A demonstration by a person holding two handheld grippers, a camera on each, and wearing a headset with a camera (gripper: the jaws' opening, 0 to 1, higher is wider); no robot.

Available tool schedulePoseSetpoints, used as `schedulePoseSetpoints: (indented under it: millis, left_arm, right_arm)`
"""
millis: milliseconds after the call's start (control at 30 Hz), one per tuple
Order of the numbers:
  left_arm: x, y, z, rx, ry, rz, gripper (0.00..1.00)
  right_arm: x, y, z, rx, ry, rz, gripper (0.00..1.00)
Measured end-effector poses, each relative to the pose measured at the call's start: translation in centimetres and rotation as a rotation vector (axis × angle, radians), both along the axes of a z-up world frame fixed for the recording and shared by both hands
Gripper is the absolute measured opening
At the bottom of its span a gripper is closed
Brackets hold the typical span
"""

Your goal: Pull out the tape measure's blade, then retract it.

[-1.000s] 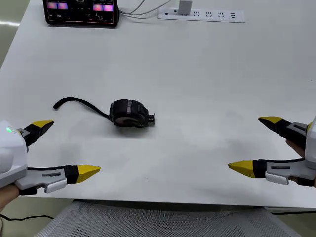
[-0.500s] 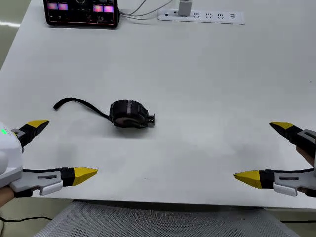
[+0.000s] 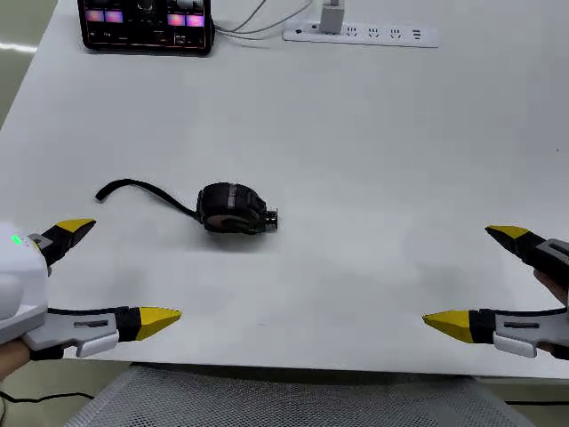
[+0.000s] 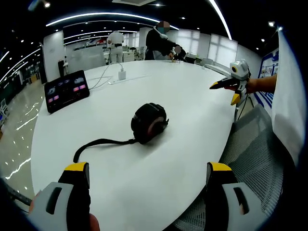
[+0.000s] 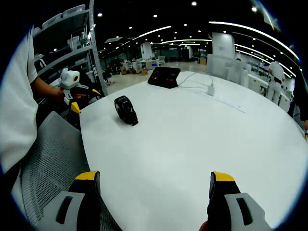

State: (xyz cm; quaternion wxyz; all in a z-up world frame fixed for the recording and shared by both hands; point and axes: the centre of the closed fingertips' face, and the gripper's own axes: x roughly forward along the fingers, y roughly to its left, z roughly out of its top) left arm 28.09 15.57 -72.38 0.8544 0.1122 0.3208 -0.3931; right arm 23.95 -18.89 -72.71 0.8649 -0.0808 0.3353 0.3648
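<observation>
While right hand-held gripper (image 3: 458, 275) gapes, edge-cropped, tape measure (image 3: 233, 207) lies apart — untouched

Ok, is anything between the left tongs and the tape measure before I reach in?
Nothing visible. Only bare white table lies between the open left tongs and the black round tape measure. Its thin black wrist strap trails from the case toward that side, just off the straight line.
</observation>
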Motion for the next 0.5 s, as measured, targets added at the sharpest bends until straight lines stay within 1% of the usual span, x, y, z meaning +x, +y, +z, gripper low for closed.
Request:
schedulePoseSetpoints:
  millis: [33,100,167,300,367,500]
  left_arm:
    - [0.05,0.03,0.07,0.004,-0.008,0.000,0.99]
    - [0.06,0.00,0.11,0.000,-0.005,0.001,0.99]
    - [0.18,0.03,0.20,-0.001,-0.011,0.003,0.99]
    - [0.20,-0.04,0.25,-0.009,-0.008,0.004,0.99]
    - [0.19,-0.06,0.31,-0.009,-0.011,0.002,0.99]
    - [0.11,-0.16,0.30,-0.015,-0.006,0.000,0.99]
  right_arm:
    - [-0.01,-0.09,-0.05,-0.001,0.000,-0.001,0.93]
    - [-0.05,-0.10,-0.05,0.000,0.000,-0.002,0.93]
    - [-0.07,-0.06,-0.05,0.001,0.000,-0.005,0.93]
    - [-0.14,0.12,-0.08,0.004,0.003,-0.005,0.92]
    - [-0.15,0.14,-0.07,0.005,0.003,-0.005,0.92]
    - [-0.13,0.13,-0.07,0.006,0.002,-0.007,0.92]
